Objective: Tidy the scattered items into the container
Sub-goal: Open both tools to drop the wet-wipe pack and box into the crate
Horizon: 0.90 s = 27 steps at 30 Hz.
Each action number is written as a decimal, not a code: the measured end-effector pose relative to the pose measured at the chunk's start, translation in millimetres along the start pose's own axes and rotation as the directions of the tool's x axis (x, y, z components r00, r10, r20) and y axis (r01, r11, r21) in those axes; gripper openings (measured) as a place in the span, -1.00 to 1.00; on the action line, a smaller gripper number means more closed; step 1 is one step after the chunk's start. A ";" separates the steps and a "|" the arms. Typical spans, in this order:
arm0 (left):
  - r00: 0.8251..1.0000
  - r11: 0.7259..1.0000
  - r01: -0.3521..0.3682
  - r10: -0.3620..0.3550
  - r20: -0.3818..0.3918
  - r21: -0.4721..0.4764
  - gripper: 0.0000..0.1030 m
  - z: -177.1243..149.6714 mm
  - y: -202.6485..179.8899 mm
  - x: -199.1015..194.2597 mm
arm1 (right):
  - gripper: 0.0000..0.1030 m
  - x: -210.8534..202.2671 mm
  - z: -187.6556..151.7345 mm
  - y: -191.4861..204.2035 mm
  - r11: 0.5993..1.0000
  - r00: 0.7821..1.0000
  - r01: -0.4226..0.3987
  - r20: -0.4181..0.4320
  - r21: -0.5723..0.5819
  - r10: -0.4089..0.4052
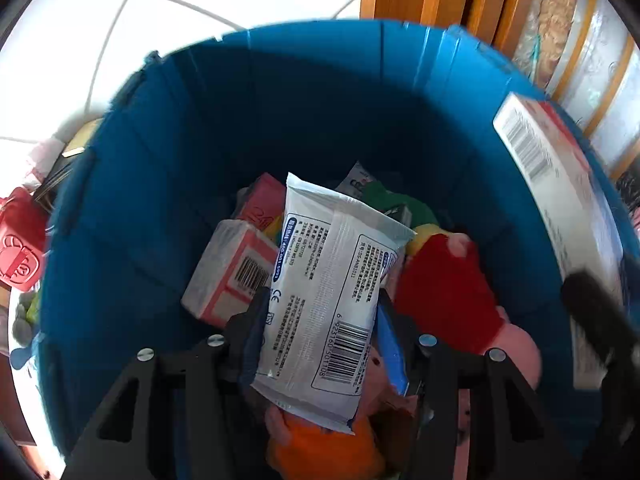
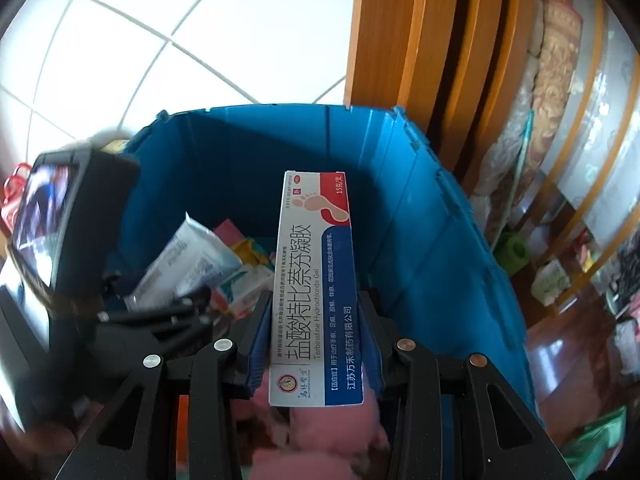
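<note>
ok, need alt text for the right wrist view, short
The right gripper holds a white, red and blue terbinafine gel box upright over an open blue bin that already holds packets and a pink plush toy. At left, the left gripper holds a white wipes pack over the same bin.

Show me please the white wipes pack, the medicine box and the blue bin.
white wipes pack [image 1: 332, 284]: left wrist view, printed back.
medicine box [image 2: 316, 280]: right wrist view, front face.
blue bin [image 1: 280, 92]: left wrist view, far inner wall.
</note>
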State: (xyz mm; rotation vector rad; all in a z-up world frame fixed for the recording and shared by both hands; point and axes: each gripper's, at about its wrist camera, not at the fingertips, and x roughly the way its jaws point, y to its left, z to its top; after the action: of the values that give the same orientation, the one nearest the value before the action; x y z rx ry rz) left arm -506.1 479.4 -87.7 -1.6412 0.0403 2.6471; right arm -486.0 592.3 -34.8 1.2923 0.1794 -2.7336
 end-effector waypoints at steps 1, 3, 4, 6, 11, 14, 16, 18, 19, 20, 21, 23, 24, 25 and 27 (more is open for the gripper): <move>1.000 1.000 -0.006 0.006 -0.022 -0.001 -0.04 -0.6 -1.0 9.1 | -0.24 11.2 1.7 1.1 1.000 1.000 0.015 -0.022 -0.005 -0.015; 0.996 1.000 -0.010 0.010 -0.090 0.005 -0.04 -7.1 -3.7 24.9 | -0.24 33.6 1.3 6.1 0.999 0.997 0.034 -0.070 -0.017 -0.035; 0.994 1.000 -0.015 0.016 -0.112 0.006 -0.04 -9.9 -5.1 29.8 | -0.24 44.4 0.7 8.1 0.999 0.995 0.035 -0.088 -0.020 -0.037; 0.992 1.000 -0.024 0.025 -0.123 0.007 -0.03 -12.6 -7.2 33.4 | -0.24 61.9 -5.5 9.7 1.000 0.992 0.015 -0.128 -0.015 -0.017; 0.987 0.999 -0.005 -0.003 -0.160 -0.050 0.01 -18.1 -4.7 39.3 | -0.25 74.7 -10.8 -1.7 1.000 0.987 0.004 -0.158 0.008 -0.002; 0.986 0.998 -0.013 0.003 -0.169 -0.054 0.13 -14.8 -2.8 42.8 | -0.25 74.4 -13.1 -3.2 1.000 0.985 -0.014 -0.170 0.018 0.017; 0.989 0.999 -0.024 0.016 -0.150 -0.048 0.37 -13.5 -6.2 39.6 | -0.25 75.4 -11.9 -2.5 1.000 0.985 -0.011 -0.172 0.000 0.011; 0.991 0.998 -0.038 0.031 -0.134 -0.049 0.43 -15.6 -4.1 36.5 | -0.25 76.5 -11.0 -2.7 1.000 0.985 -0.014 -0.175 -0.006 0.012; 0.991 0.998 -0.040 0.033 -0.133 -0.051 0.46 -15.9 -3.5 35.8 | -0.25 77.3 -10.6 -3.5 1.000 0.984 -0.015 -0.177 -0.004 0.014; 0.990 0.998 -0.039 0.031 -0.135 -0.056 0.46 -15.7 -2.3 35.8 | -0.24 78.0 -10.7 -4.4 1.000 0.983 -0.016 -0.182 -0.001 0.015; 0.990 0.998 -0.037 0.029 -0.137 -0.058 0.47 -15.3 -1.3 35.7 | -0.24 79.9 -11.2 -4.4 1.000 0.982 -0.017 -0.186 0.000 0.017; 0.990 0.998 -0.041 0.034 -0.135 -0.054 0.47 -14.7 -0.8 35.4 | -0.24 82.8 -11.1 -4.6 1.000 0.979 -0.016 -0.202 0.002 0.016; 0.990 0.998 -0.044 0.037 -0.134 -0.051 0.47 -11.4 2.2 36.6 | -0.23 85.2 -11.4 -3.5 1.000 0.978 -0.012 -0.207 -0.001 0.012; 0.990 0.998 -0.046 0.039 -0.134 -0.048 0.47 -10.4 3.1 36.8 | -0.23 85.8 -11.7 -3.3 1.000 0.978 -0.008 -0.209 -0.004 0.007; 0.990 0.998 -0.050 0.043 -0.133 -0.043 0.47 -9.7 4.6 36.7 | -0.22 85.4 -11.6 -3.8 1.000 0.978 -0.010 -0.209 0.001 0.009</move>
State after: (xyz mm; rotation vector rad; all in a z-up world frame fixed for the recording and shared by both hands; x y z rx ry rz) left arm -513.9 474.7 -124.9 -1.8501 0.0206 2.5870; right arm -531.5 593.5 -108.0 1.5750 0.1908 -2.5853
